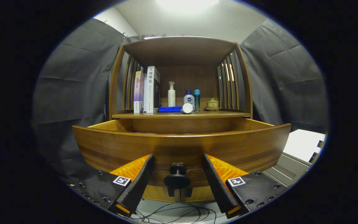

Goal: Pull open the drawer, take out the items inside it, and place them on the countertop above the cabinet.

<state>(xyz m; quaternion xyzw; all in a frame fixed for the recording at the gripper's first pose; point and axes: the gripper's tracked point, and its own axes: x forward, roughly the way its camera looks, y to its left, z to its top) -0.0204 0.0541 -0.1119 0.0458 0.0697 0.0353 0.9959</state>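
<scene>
- Dark cloth walls close in a wooden cabinet [179, 62] with slatted sides.
- On the tabletop [179, 115]: books [148, 90] at the left edge, a blue cloth [169, 109] with a white jar [187, 108] on its side beside it, three bottles [189, 99] behind, a lidded cup [212, 104] at the right.
- The drawer [182, 146] stands pulled out; its inside is hidden behind its front.
- The claw [179, 169] is open, fingers either side of the black knob [177, 177], not touching it.
- Cables [172, 214] lie on the floor below.

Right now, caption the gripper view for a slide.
Open gripper straddles the black round knob of the pulled-out brown wooden drawer, below a wooden countertop holding books and bottles.
</scene>
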